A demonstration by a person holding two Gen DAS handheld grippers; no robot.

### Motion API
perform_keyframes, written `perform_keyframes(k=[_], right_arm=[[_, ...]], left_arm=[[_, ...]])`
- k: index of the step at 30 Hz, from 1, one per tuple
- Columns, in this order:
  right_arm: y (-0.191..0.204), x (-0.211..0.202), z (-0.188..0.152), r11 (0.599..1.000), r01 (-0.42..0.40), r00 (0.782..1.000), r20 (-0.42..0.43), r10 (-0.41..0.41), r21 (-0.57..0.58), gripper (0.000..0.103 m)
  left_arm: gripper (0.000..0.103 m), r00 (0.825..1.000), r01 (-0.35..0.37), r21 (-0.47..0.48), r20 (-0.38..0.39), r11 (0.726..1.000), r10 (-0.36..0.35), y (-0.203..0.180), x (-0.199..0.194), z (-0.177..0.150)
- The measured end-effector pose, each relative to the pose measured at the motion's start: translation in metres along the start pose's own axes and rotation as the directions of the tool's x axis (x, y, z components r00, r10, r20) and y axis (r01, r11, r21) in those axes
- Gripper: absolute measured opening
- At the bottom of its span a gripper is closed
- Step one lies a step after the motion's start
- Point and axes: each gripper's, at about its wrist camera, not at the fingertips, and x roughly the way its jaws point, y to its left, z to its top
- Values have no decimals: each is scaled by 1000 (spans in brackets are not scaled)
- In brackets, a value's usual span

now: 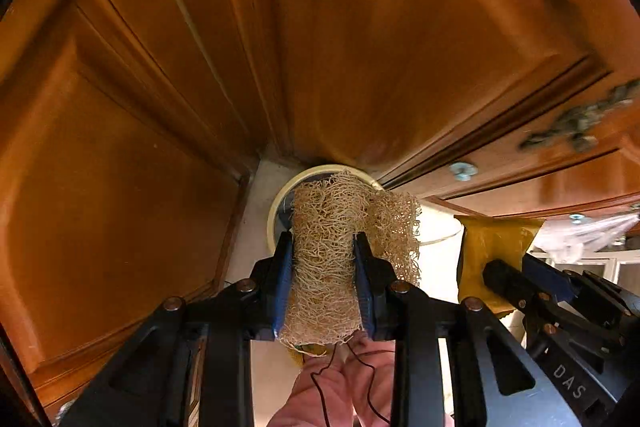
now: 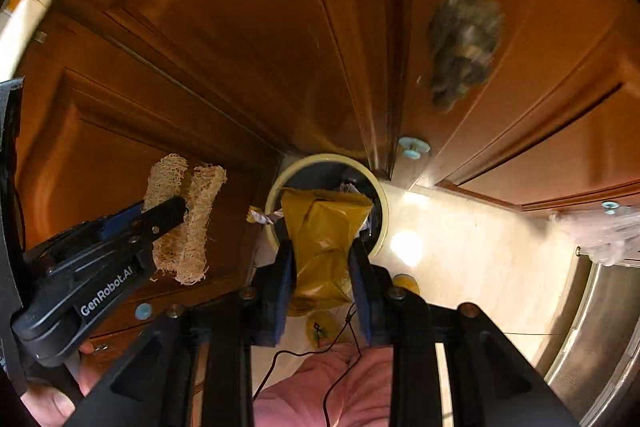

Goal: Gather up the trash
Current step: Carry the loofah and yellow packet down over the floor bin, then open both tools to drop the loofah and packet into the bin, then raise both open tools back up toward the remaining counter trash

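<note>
Right wrist only: trash [image 2: 347,187] inside bin [image 2: 382,211]

A round cream-rimmed trash bin [image 2: 382,203] stands on the pale tiled floor [image 2: 460,247] against brown wooden cabinet doors [image 2: 240,47]. The tan fibrous loofah sponge [image 1: 324,259] hangs left of the crumpled yellow plastic wrapper [image 2: 324,227], both above the bin.

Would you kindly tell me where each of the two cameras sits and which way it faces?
Left wrist: sits behind the left tool, facing down at the trash bin by the wooden cabinets; the tool clamps a loofah sponge, and the right tool shows at right.
Right wrist: sits behind the right tool, facing down into the bin; it clamps a yellow packet, and the left tool shows at left.
Shared: bin, cabinets, sponge, packet.
</note>
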Motion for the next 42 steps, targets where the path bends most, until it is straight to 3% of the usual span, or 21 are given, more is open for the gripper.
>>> perform_keyframes(k=[9,22,26,28,33,35,42], right_arm=[[5,62,2,999,36,998,-55,-38,-38,28],[-6,134,4,1000,10,987,-162,-5,28,28],[-4,135,10,1000,13,989,-147,-9,28,31],[-5,134,13,999,8,990,-144,-1,46,38],[-10,129,20,996,10,991,-135,2,88,41],[-11,126,20,995,11,991,-137,2,97,47],[-12,109,17,995,23,991,-130,-11,94,47]], left_arm=[[27,999,-8,-58,-43,998,5,12,55,-3],[29,998,22,-71,-57,997,-26,30,98,-4],[31,996,52,-69,-62,996,-57,34,101,-5],[36,996,65,-62,-65,996,-69,32,101,-5],[47,997,56,-30,-52,998,-58,27,94,-4],[48,997,63,-24,-52,998,-64,25,89,-3],[51,997,58,-15,-46,998,-59,20,68,-3]])
